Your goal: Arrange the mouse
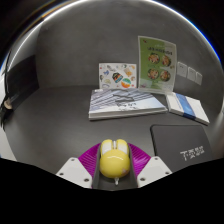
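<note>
Nearest of all, the claw (113, 172) has a yellow mouse (113, 158) between its two fingers, whose purple pads (90, 158) press against the mouse's flanks on both sides, so it is clamped on the mouse. The mouse points away from the claw and sits low over the dark grey worktop (50, 115). Just to the right of the fingers lies a black mouse mat (184, 146) with white lettering near its front edge. Beyond the mouse, a stack of magazines (122, 103) lies flat, and to its right rests a blue-and-white booklet (188, 106). Behind these, two printed cards stand upright against the back: a smaller white card (117, 77) with food pictures and a taller green leaflet (156, 63) beside it.
</note>
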Demonstrator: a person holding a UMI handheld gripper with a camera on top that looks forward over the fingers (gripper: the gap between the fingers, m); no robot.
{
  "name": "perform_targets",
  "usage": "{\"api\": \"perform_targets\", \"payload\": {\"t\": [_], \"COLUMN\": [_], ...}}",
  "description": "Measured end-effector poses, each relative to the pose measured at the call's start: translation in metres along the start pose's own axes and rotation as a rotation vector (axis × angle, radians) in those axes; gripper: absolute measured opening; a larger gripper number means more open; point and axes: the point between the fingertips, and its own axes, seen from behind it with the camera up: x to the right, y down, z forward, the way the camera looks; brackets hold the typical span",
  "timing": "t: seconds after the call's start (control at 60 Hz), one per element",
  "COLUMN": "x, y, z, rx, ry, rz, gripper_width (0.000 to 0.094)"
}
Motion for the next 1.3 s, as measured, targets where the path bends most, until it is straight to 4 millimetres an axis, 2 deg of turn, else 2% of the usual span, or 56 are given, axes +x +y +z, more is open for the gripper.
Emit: {"api": "perform_targets", "payload": {"t": [0.117,0.167,0.233,0.283,0.367,0.4,0.45,0.5,0.517,0.55,0.6,0.667,0.717,0.783,0.9,0.95,1.033,1.05,1.083,1.2,1.3], "x": [0.002,-0.003,-0.009,-0.003,0.034,0.06,0.105,0.149,0.162,0.191,0.223,0.25,0.254,0.259,0.251,0.251,0.26,0.262,0.262,0.266,0.282], "y": [-0.001,-0.007,-0.035,-0.068,-0.119,-0.136,-0.144,-0.133,-0.126,-0.106,-0.069,-0.021,0.006,0.025,0.023,0.025,0.025,0.025,0.025,0.04,0.063], "z": [-0.001,-0.006,-0.026,-0.05,-0.093,-0.112,-0.129,-0.134,-0.129,-0.123,-0.104,-0.078,-0.061,-0.047,-0.04,-0.036,-0.046,-0.048,-0.057,-0.102,-0.148], "rx": [-0.023,-0.02,0.05,0.132,0.255,0.288,0.311,0.294,0.277,0.247,0.176,0.08,0.04,-0.005,-0.007,-0.014,0.006,0.013,0.022,0.036,0.046], "ry": [0.019,0.015,0.013,0.033,0.086,0.124,0.193,0.246,0.258,0.268,0.267,0.248,0.217,0.157,0.058,0.046,0.047,0.043,0.029,-0.019,0.008], "rz": [0.036,0.052,0.041,0.015,-0.013,-0.022,-0.024,-0.019,-0.009,0.016,0.066,0.106,0.109,0.072,0.055,0.053,0.044,0.044,0.047,0.087,0.126], "gripper_width": [0.038,0.0378,0.0379,0.0377,0.0376,0.0375,0.0375,0.0373,0.0374,0.0373,0.0372,0.0373,0.0376,0.0382,0.0484,0.0626,0.0902,0.085,0.0832,0.0847,0.0844]}}
